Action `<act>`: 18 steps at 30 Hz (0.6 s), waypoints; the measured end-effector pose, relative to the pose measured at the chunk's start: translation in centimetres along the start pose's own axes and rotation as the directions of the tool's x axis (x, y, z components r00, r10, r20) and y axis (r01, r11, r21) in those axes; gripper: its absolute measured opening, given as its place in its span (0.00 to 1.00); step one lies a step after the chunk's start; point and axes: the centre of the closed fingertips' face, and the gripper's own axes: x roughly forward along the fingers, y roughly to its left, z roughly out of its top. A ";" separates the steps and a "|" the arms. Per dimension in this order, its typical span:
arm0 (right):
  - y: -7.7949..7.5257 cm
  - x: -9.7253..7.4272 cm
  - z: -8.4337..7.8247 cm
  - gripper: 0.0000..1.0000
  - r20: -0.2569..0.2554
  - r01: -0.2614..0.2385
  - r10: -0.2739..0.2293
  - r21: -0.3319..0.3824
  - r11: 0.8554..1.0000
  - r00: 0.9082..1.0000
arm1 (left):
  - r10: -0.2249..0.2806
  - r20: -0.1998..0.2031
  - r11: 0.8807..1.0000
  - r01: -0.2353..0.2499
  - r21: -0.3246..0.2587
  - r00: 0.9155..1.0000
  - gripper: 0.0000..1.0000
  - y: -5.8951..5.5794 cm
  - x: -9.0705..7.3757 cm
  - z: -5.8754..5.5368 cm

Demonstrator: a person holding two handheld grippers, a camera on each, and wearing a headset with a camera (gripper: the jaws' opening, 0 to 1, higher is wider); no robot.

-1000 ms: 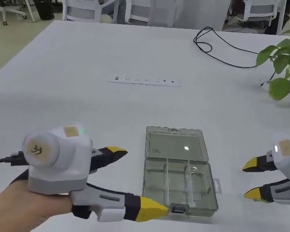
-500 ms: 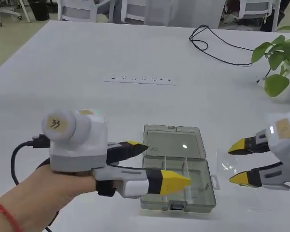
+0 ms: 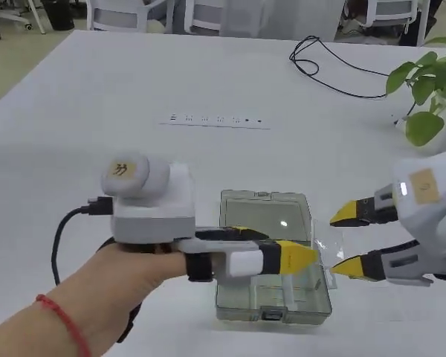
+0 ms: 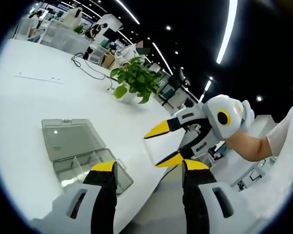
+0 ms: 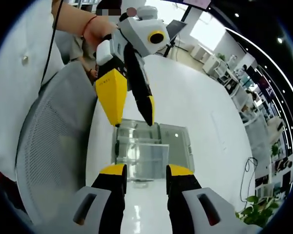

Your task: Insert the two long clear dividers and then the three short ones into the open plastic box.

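The open clear plastic box (image 3: 265, 213) lies on the white table, lid flat behind its base, and two long dividers stand in the base. My left gripper (image 3: 286, 248) hovers over the base's near half, open, with nothing between its fingers. Just right of the box, my right gripper (image 3: 340, 242) is shut on a clear divider (image 3: 328, 245), held by its ends. In the right gripper view that divider (image 5: 144, 158) spans the right gripper (image 5: 146, 169), with the box (image 5: 178, 141) and left gripper (image 5: 133, 122) beyond. The left gripper view shows the box (image 4: 71, 141) and right gripper (image 4: 154, 148).
A white power strip (image 3: 215, 120) lies mid-table behind the box. A black cable (image 3: 334, 71) loops at the far right, beside a green plant (image 3: 431, 89). Office chairs (image 3: 134, 11) stand past the far edge. A grey mesh chair (image 5: 49, 161) is near the table's front.
My left gripper has swung right, from the box's left side to over its base. My right gripper has come left toward the box with the divider.
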 end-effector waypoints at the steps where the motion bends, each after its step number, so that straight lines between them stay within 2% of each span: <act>1: 0.1 0.0 0.3 0.33 0.003 0.000 0.000 -0.007 1.000 1.000 | -0.005 -0.001 1.000 0.005 -0.018 1.000 0.48 -0.1 0.2 -0.1; 4: 0.1 -0.1 1.0 0.33 0.008 0.002 -0.002 -0.017 1.000 1.000 | -0.017 0.013 0.997 0.018 -0.074 1.000 0.42 -0.3 0.7 0.0; 7: 0.2 -0.2 1.5 0.33 0.008 0.004 -0.004 -0.032 0.999 1.000 | -0.023 0.023 0.994 0.025 -0.107 0.999 0.36 -0.4 1.0 0.0; 11: 0.2 -0.3 1.8 0.33 0.011 0.007 -0.007 -0.041 0.999 1.000 | -0.043 0.019 0.990 0.045 -0.132 0.999 0.26 -0.8 1.2 -0.1; 18: 0.4 -0.4 2.3 0.33 0.011 0.008 -0.007 -0.059 0.998 1.000 | -0.058 0.012 0.985 0.059 -0.162 0.998 0.15 -1.0 1.3 -0.5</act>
